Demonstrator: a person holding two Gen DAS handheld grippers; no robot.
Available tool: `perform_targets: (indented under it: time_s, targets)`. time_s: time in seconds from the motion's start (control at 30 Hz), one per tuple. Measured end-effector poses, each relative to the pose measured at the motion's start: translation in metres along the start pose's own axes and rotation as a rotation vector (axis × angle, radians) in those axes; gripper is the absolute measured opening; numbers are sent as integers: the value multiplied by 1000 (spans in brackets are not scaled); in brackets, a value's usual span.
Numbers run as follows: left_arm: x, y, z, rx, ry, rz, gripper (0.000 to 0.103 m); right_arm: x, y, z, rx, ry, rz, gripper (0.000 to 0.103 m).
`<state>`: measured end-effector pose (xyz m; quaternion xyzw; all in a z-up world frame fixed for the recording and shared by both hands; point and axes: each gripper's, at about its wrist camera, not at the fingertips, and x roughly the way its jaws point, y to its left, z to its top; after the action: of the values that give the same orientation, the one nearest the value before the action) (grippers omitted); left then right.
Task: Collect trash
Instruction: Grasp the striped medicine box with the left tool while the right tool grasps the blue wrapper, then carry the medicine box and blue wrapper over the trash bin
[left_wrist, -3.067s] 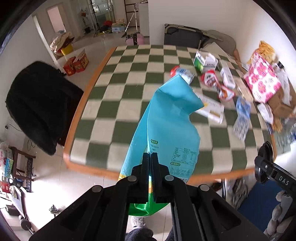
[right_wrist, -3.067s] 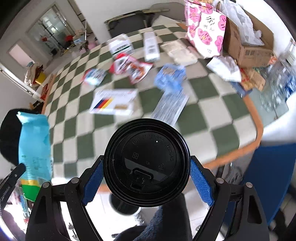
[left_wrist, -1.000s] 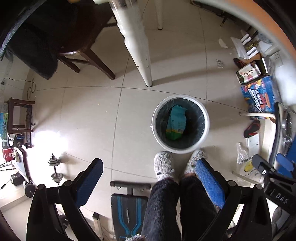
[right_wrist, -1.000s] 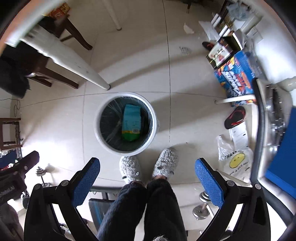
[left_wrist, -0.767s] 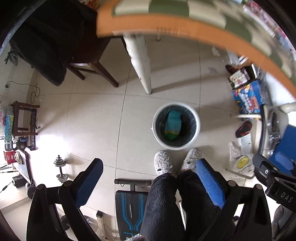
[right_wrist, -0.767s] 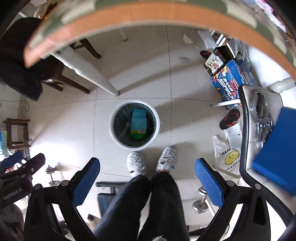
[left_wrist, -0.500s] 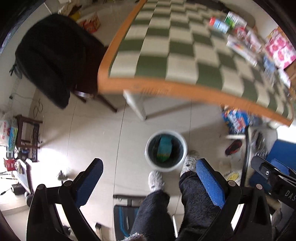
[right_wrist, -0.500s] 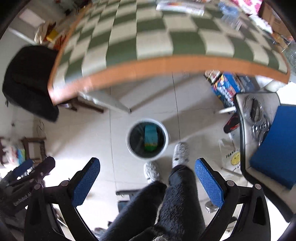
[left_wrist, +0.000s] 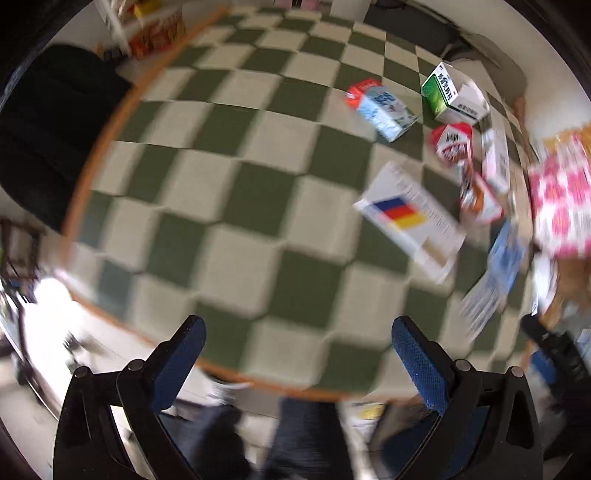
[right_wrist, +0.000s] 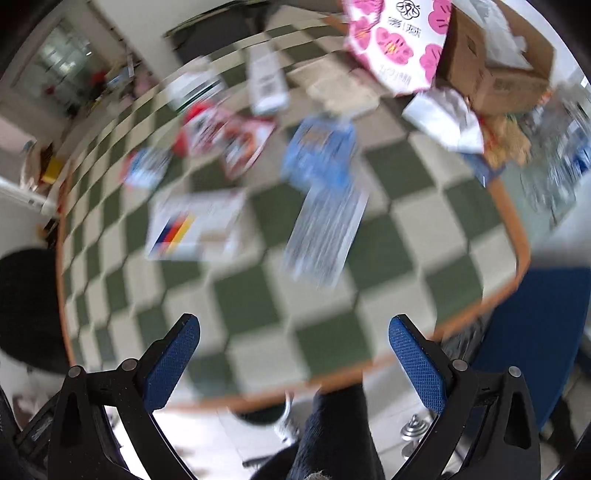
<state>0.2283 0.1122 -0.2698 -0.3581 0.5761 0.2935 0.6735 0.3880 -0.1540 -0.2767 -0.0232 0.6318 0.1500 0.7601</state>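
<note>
Scattered trash over the right and far part of a green-and-cream checkered tabletop with an orange wooden rim (left_wrist: 258, 206): a flat white carton with blue, red and yellow stripes (left_wrist: 410, 225) near the middle, a pale blue milk carton with a red end (left_wrist: 380, 107) farther off, a green-and-white box (left_wrist: 452, 98) beyond that, a red-and-white snack packet (left_wrist: 452, 142) just right of the milk carton. Nearer the right edge, a long blue-and-white printed wrapper (right_wrist: 325, 210), much blurred. At the far right, a pink-flowered white bag (right_wrist: 395, 40) against a brown cardboard box (right_wrist: 495, 70). Left gripper (left_wrist: 295, 360) spread wide and empty above the near table edge, blue pads well apart. Right gripper (right_wrist: 293, 354) likewise wide and empty, hanging over the near edge. Below both, dark trouser legs (right_wrist: 332, 435); off the table's left side, a black chair (left_wrist: 44, 140). Both views smeared, fine print unreadable.
</note>
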Motion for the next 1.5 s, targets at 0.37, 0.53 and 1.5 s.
perform_targets:
  time_s: [0.37,0.53,1.5]
  targets:
    - [125,-75,101,-352,307,-71,102,116,-23,144,86,127,-9,92]
    - [138,-80,105,-397,296,45,97,144,-23,159,111,166,25,83]
    - [104,-73,27,187,44,209,71,114,-16,147,-98,92,-91,35]
